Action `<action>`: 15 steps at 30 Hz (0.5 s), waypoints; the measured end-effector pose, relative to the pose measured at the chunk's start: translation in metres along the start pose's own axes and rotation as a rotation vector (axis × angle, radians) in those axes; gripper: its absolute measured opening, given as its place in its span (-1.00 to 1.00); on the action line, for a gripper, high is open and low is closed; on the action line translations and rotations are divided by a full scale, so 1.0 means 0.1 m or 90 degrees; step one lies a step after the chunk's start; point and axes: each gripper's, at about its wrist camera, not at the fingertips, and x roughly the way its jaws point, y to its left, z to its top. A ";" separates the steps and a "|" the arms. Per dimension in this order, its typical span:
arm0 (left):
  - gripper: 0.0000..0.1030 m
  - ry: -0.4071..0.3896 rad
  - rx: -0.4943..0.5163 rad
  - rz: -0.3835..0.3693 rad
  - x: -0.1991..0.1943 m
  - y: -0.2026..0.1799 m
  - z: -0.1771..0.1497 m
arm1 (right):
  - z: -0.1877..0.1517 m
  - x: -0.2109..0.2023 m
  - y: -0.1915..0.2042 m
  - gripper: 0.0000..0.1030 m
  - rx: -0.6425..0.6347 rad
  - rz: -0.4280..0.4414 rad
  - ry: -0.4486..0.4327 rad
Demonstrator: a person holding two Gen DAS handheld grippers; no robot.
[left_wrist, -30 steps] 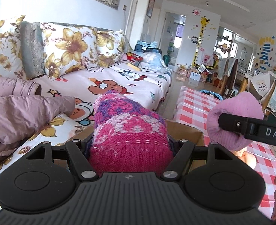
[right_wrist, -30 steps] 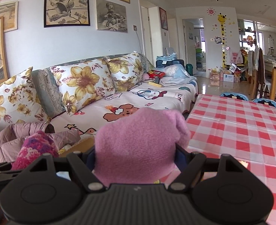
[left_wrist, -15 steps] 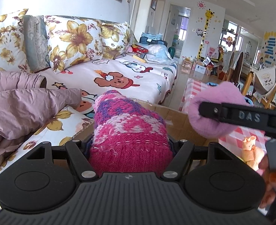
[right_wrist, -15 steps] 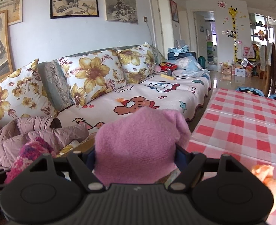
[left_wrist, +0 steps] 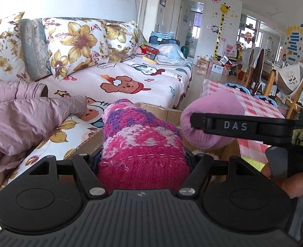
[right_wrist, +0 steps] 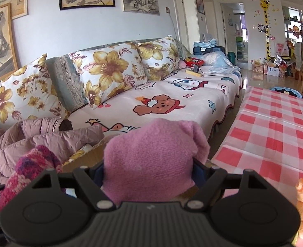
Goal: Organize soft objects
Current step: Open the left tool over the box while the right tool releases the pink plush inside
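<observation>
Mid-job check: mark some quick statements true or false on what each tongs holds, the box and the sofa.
1. The left tongs grip a patterned pink knit sock. True.
2. The right tongs are empty. False: they clamp a plain pink fleece sock.
3. A cardboard box sits below both socks. True.
4. A green jacket lies on the sofa. False: the jacket is mauve.

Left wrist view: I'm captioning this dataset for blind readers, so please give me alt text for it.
The left gripper clamps a magenta-and-purple patterned knitted sock above an open cardboard box. To its right, the right gripper holds a plain pink fleece sock. Behind lies a cartoon-print sofa cover with a mauve puffer jacket.
</observation>
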 end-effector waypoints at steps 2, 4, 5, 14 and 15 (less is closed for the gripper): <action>0.68 0.002 0.000 -0.001 0.01 0.01 0.00 | -0.01 0.01 0.01 0.57 0.000 0.000 0.004; 0.68 0.002 0.001 -0.001 0.01 0.01 0.00 | -0.01 0.02 0.00 0.60 0.001 -0.001 0.008; 0.68 0.002 0.001 -0.001 0.01 0.00 0.00 | -0.02 0.02 0.00 0.60 0.002 -0.004 0.009; 0.79 -0.018 0.014 0.000 -0.03 -0.05 -0.01 | 0.06 -0.15 0.00 0.70 -0.008 -0.022 -0.037; 0.83 -0.027 0.020 0.002 -0.04 -0.06 -0.01 | 0.08 -0.19 -0.01 0.71 -0.009 -0.028 -0.043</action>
